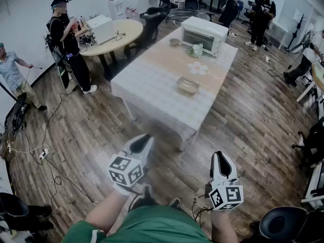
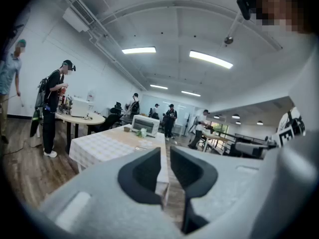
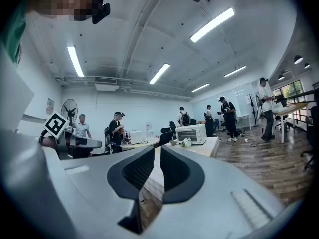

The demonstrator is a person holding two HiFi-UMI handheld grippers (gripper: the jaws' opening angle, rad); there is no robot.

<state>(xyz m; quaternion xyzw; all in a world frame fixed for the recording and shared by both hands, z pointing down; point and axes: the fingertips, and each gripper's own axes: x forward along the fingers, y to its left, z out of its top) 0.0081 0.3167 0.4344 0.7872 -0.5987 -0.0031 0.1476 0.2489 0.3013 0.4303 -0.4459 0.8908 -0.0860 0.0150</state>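
Both grippers are held low over the wooden floor, short of the near end of a long table with a checkered cloth. My left gripper has its jaws together with nothing between them. My right gripper is likewise shut and empty. On the table stand a glass bowl, a flower-shaped mat, a small bowl and a white toaster oven at the far end. Neither gripper touches anything.
A round table stands at the back left with a person beside it. Cables trail over the floor on the left. Office chairs stand at the near right. More people stand at the back.
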